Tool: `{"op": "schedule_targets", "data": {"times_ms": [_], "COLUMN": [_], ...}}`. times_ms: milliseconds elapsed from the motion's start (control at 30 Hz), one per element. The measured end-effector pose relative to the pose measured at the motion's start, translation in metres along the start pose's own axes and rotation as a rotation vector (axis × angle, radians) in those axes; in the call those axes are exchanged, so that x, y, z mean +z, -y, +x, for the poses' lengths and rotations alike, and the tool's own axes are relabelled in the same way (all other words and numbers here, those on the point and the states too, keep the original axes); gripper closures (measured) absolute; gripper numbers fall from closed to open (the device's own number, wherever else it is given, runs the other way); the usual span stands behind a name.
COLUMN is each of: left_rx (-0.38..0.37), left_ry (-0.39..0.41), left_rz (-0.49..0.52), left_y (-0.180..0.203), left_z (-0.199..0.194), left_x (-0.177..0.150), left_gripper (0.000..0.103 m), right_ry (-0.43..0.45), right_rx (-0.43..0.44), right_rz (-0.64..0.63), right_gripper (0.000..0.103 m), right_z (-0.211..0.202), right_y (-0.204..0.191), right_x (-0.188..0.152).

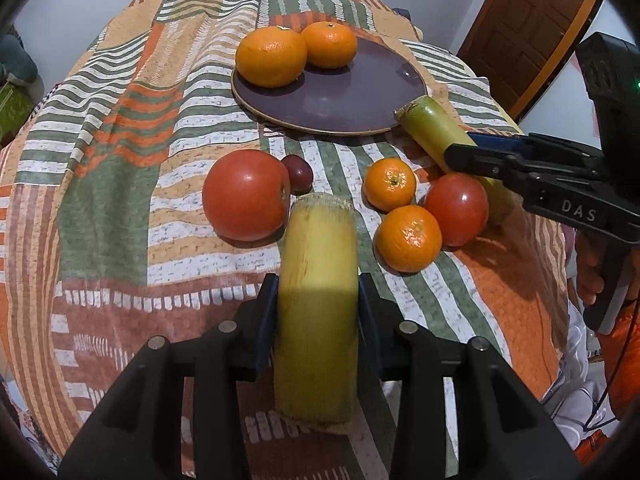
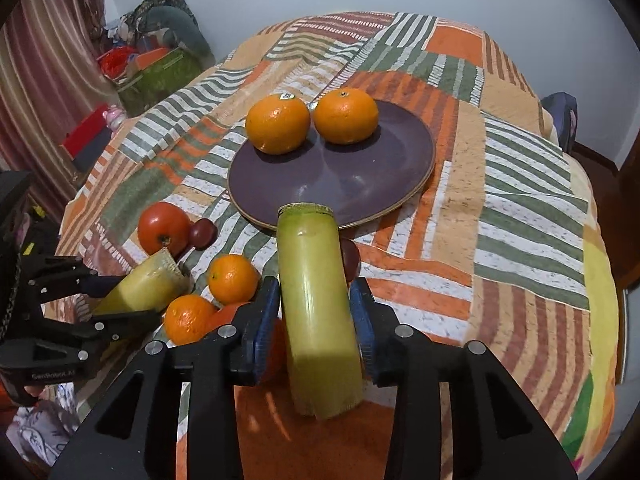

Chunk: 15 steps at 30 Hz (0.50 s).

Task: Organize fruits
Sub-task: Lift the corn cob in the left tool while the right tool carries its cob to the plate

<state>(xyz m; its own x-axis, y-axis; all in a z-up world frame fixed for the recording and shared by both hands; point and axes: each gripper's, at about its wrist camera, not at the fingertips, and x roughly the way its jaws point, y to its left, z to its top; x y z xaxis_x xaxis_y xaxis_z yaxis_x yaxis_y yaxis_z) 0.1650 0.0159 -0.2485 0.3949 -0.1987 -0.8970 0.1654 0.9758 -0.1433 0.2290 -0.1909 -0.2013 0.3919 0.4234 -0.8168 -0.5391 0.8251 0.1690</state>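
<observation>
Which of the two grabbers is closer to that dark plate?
Right. The right gripper holds its green stalk tip at the plate rim; the left gripper sits behind the loose fruit, farther back.

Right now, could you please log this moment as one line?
left gripper: shut on yellow stalk | right gripper: shut on green stalk | plate: two oranges | rest on cloth
</observation>
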Motion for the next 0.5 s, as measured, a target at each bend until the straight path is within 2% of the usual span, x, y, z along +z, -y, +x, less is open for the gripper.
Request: {"op": "schedule_targets", "data": {"times_ms": [333,500], "left_rx": [0.006,0.007], "left_ry": [0.022,0.067], "left_rz": [-0.004,-0.006], "left_y": [0.001,0.004], "left_z": [-0.006,-0.023], "left_x": [-0.001,0.002], "left_gripper": [0.065,0.065], "right_ry": [0.019,0.057], "right_rx": [-0.008,-0.018], "right_rz": [0.009,0.030], "right_gripper": [0.069,0.070], "right_z": [-0.002,-0.017], "right_y": [0.002,0.007], "right_x": [0.000,-0.001]}}
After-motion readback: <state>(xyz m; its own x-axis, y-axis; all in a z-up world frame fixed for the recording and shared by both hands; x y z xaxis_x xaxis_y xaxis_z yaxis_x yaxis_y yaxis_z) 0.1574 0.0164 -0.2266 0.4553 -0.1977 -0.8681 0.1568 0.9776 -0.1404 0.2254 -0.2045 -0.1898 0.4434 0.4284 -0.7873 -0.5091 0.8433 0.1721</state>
